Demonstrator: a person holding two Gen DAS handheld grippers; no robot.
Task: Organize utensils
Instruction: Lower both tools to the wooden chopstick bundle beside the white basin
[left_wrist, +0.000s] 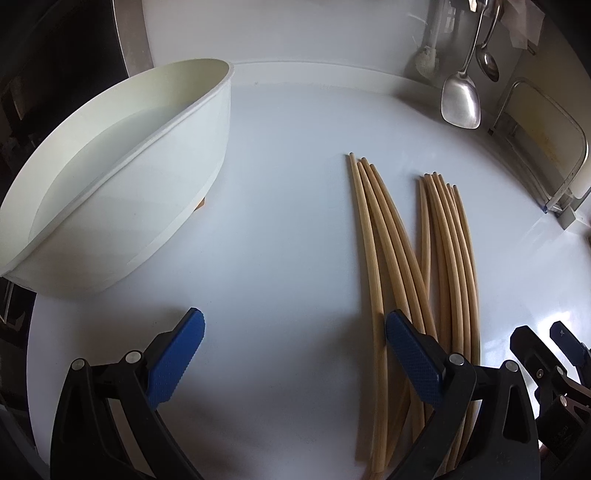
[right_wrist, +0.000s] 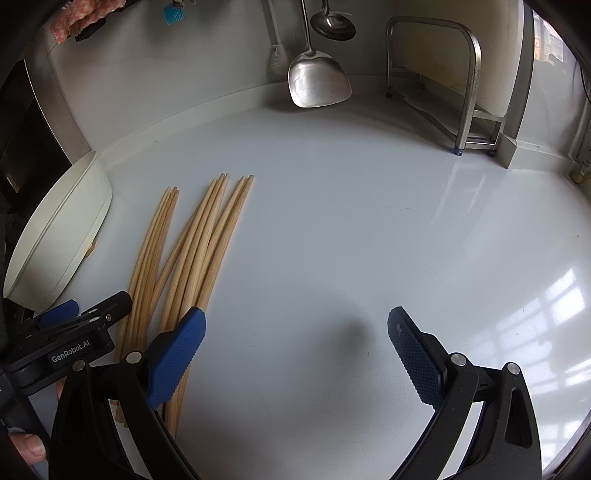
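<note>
The white tub (left_wrist: 122, 177) ahead-left of the left gripper (left_wrist: 295, 354) looked empty. The chopsticks (left_wrist: 417, 258) lay on the counter (right_wrist: 351, 221) under its right finger, nothing gripped. "GenRobot.AI" showed on its side. The right gripper (right_wrist: 295, 354) gaped open over bare counter, chopsticks at its left

The chopsticks (left_wrist: 397, 258) by the left gripper (left_wrist: 295, 354) look like pale matt wood, on a glossy white counter (right_wrist: 351, 221). Its finger pads (left_wrist: 177, 358) are rough blue rubber. Ahead hangs a shiny metal spatula (right_wrist: 317, 77); the container (left_wrist: 122, 177) looks smooth white plastic.
</note>
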